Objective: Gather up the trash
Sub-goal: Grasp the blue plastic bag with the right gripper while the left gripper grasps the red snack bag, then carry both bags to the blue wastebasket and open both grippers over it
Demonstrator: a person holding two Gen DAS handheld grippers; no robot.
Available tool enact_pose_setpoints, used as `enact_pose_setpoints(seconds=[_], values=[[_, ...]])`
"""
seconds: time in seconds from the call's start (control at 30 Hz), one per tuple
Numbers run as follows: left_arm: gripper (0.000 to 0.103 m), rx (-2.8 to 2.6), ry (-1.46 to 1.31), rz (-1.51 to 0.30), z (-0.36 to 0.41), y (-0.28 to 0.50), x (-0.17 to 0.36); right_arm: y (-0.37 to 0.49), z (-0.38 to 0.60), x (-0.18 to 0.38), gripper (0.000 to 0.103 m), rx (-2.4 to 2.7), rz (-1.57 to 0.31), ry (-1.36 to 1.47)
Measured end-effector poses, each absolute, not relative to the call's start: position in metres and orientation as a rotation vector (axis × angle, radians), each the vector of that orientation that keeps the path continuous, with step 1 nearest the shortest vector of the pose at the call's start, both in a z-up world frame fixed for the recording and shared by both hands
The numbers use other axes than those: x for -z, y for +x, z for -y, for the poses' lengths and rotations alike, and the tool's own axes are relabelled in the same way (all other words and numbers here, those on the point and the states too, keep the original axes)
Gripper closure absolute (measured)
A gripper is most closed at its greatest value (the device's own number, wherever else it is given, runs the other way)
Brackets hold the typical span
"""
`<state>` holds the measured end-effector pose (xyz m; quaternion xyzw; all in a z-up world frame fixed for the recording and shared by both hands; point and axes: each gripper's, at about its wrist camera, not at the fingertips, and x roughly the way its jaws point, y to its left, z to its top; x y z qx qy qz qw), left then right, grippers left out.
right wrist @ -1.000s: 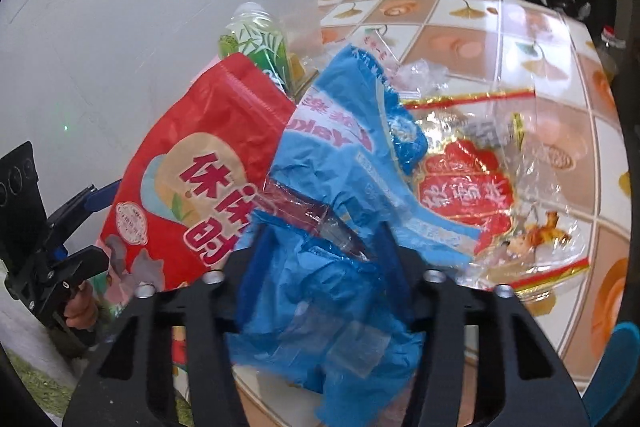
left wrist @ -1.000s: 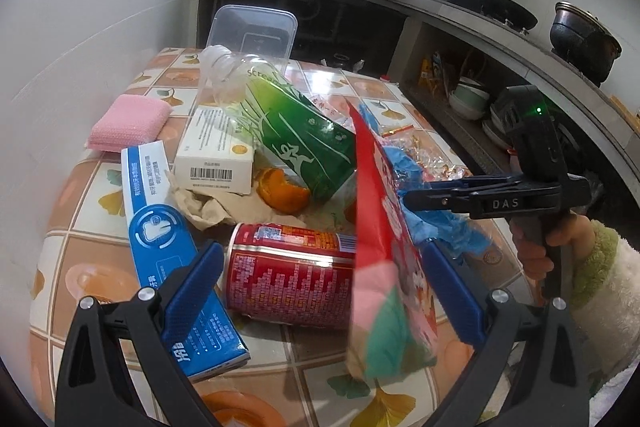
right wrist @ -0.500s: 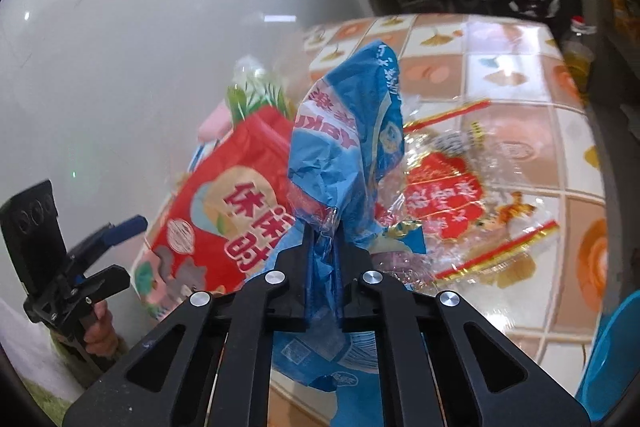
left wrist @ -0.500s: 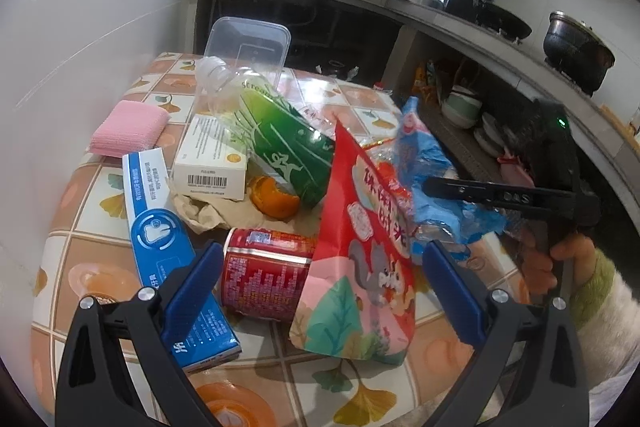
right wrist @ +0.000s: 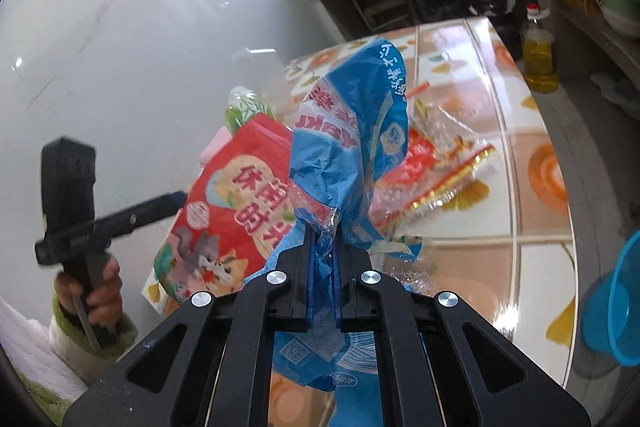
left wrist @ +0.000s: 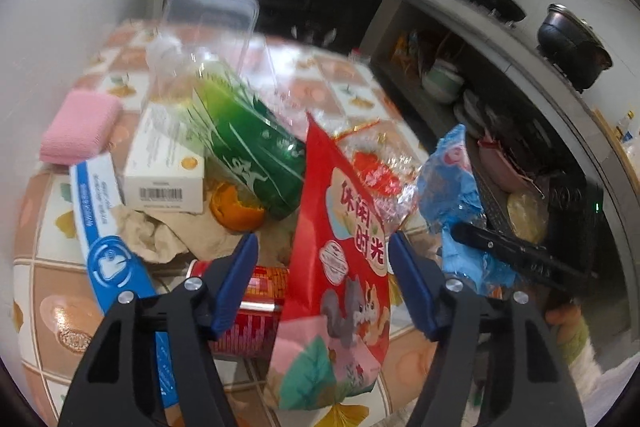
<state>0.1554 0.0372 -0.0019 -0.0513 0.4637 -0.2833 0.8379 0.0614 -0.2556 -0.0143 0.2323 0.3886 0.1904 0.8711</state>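
Note:
My right gripper (right wrist: pixel 323 241) is shut on a crumpled blue plastic wrapper (right wrist: pixel 352 131) and holds it above the table's right edge; the wrapper also shows in the left wrist view (left wrist: pixel 452 187). My left gripper (left wrist: pixel 320 259) is open, its blue pads on either side of an upright red snack bag (left wrist: pixel 340 267), apart from it. The red bag (right wrist: pixel 232 195) leans beside the blue wrapper. A red can (left wrist: pixel 248 311) lies behind the bag, near the left pad.
On the tiled table (left wrist: pixel 40 287) lie a green bottle (left wrist: pixel 244 143), orange peel (left wrist: pixel 236 207), a white box (left wrist: pixel 164 163), a blue toothpaste box (left wrist: pixel 104 227), a pink sponge (left wrist: pixel 80 127), a clear container (left wrist: pixel 212 15) and clear red-gold wrappers (right wrist: pixel 436 167). A blue bin (right wrist: pixel 612 303) stands at the right.
My right gripper has lifted the blue wrapper up and away from the pile. My left gripper has narrowed around the red snack bag, which now stands more upright.

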Motion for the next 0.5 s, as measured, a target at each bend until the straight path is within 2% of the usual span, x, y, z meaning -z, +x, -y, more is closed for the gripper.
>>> enact_pose_setpoints(seconds=[0.23,0.3,0.37,0.5], values=[[0.061,0.593,-0.106,-1.106,-0.03,0.177,0.008,0.072,0.253,0.021,0.098,-0.411,-0.799,0.498],[0.073,0.592,-0.09,-1.121,-0.027,0.177,0.008,0.073,0.254,0.023,0.098,-0.417,-0.795,0.505],[0.081,0.586,-0.093,-1.13,-0.027,0.177,0.007,0.073,0.256,0.026,0.098,-0.424,-0.789,0.511],[0.09,0.591,-0.09,-1.118,-0.024,0.172,0.0,0.071,0.259,0.026,0.098,-0.433,-0.778,0.52]])
